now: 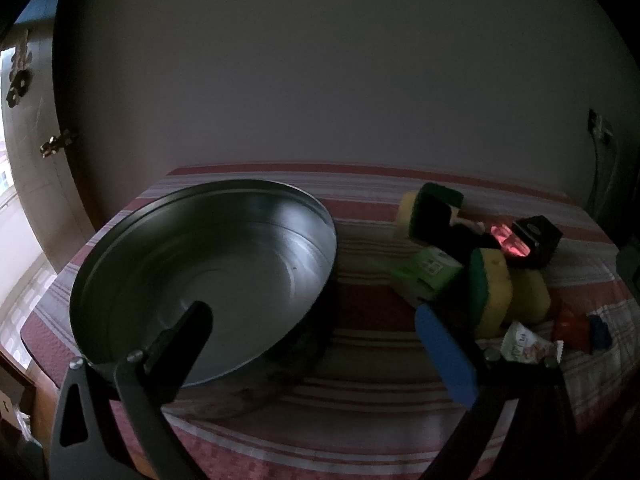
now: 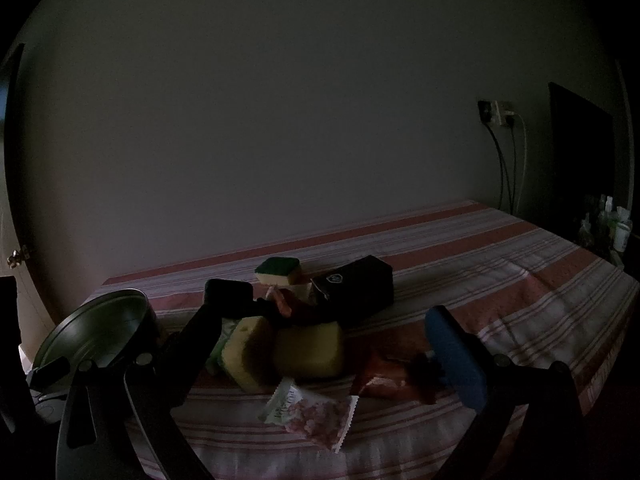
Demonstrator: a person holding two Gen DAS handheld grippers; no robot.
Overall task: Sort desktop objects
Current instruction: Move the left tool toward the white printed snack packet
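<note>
The right hand-held gripper hangs released, jaws wide and empty. Nearest it, just this side of the yellow sponge, the snack packet lies flat on the striped surface, long axis slanting across the jaws. The left hand-held gripper, also released, hovers over the metal tin left of that sponge, so the right looks nearer.

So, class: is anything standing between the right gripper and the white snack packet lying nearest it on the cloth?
Nothing visible: the right gripper is open, and the white snack packet lies on bare cloth in front of the pile, with no object in front of it.
</note>
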